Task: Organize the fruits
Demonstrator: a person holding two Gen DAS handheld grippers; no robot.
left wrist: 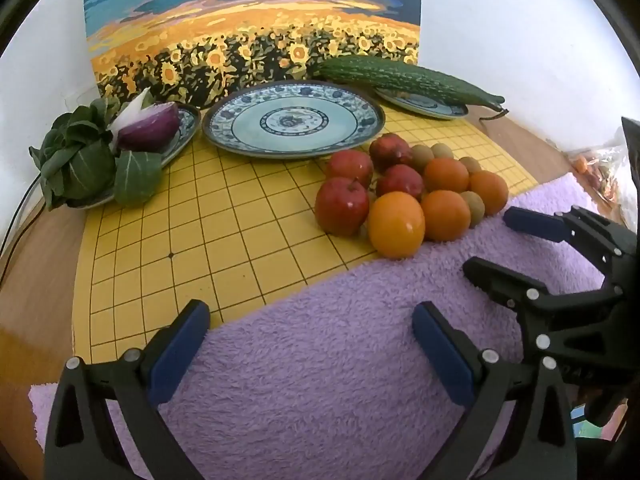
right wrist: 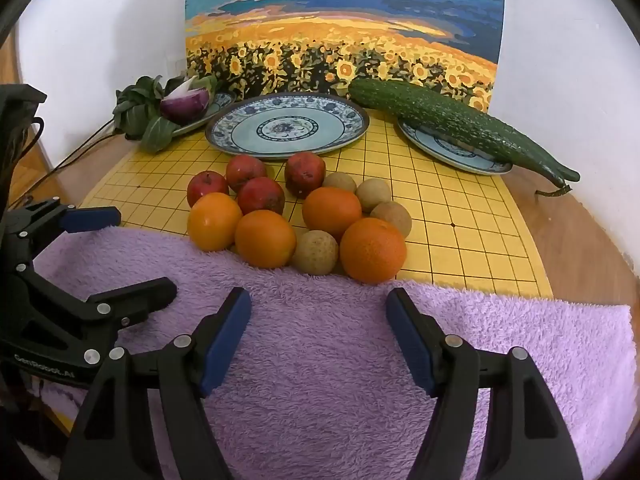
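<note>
A pile of fruit sits on the yellow grid mat [left wrist: 192,208] at the edge of a purple towel [left wrist: 320,360]. It holds several red apples [left wrist: 342,206] [right wrist: 260,194], several oranges [left wrist: 396,224] [right wrist: 372,250] and several small brown kiwis [left wrist: 422,156] [right wrist: 316,252]. Behind the pile lies an empty blue-and-white plate [left wrist: 288,120] [right wrist: 286,124]. My left gripper [left wrist: 311,312] [right wrist: 144,250] hovers open over the towel, left of and nearer than the pile. My right gripper [right wrist: 317,300] [left wrist: 492,240] is open too, just short of the oranges. Neither holds anything.
A plate with leafy greens [left wrist: 80,164] and a cut red onion [left wrist: 150,124] stands at the back left. A long green cucumber [right wrist: 452,124] rests across a plate at the back right. A sunflower painting [right wrist: 344,40] leans on the white wall. A cable [right wrist: 76,156] runs along the left.
</note>
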